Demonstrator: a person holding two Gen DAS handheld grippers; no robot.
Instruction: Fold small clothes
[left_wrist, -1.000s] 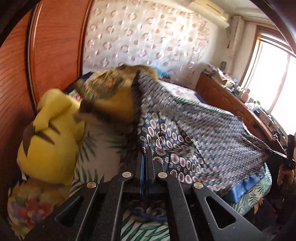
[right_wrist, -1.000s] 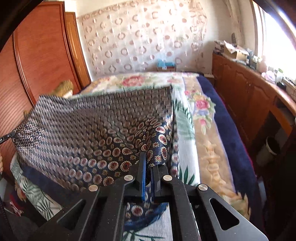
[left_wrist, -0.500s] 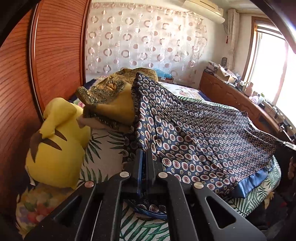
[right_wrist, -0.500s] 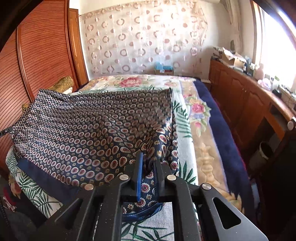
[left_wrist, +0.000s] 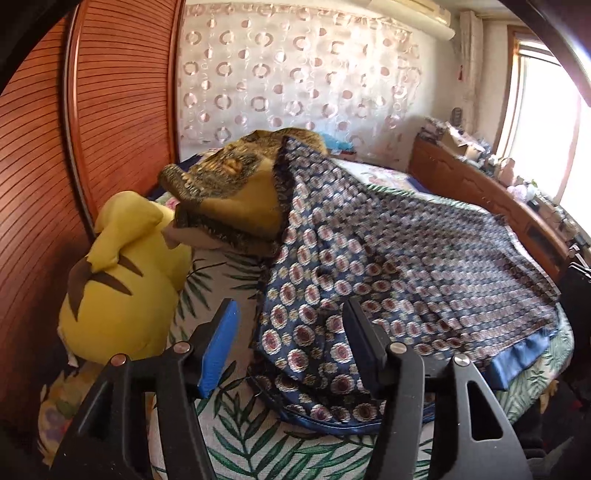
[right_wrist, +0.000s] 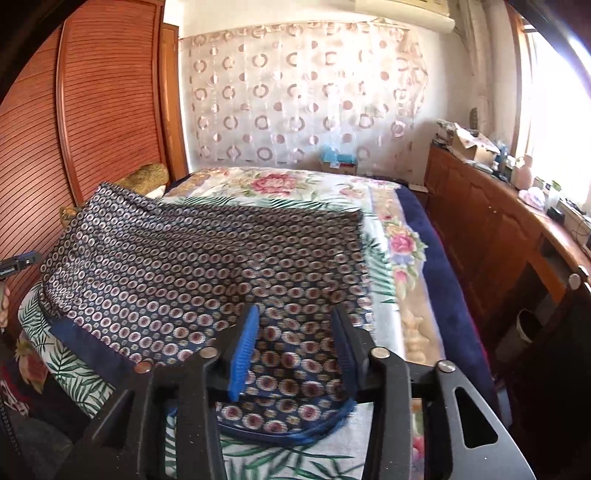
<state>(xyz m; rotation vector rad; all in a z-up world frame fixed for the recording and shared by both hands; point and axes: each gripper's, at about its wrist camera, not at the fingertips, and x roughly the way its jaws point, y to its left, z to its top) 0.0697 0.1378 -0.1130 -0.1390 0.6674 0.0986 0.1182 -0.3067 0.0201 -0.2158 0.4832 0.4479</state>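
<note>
A navy garment with round red-and-white medallions (left_wrist: 388, 266) (right_wrist: 192, 258) lies spread over the bed, its blue hem at the near edge. My left gripper (left_wrist: 290, 314) hovers over the cloth's near left corner, jaws opening, pads off the fabric. My right gripper (right_wrist: 295, 317) is over the near right corner, jaws opening too, and the cloth lies loose beneath them. The far left corner of the garment rests up on a gold patterned cushion (left_wrist: 236, 192).
A yellow plush toy (left_wrist: 122, 280) sits at the bed's left beside a wooden slatted wardrobe (left_wrist: 122, 92). The bedspread (right_wrist: 399, 236) has flowers and palm leaves. A wooden sideboard (right_wrist: 491, 221) with clutter runs along the right under a window.
Both grippers were shut on the garment's near corners, holding it raised. They have opened and let go, and the cloth has settled flat on the bed.
</note>
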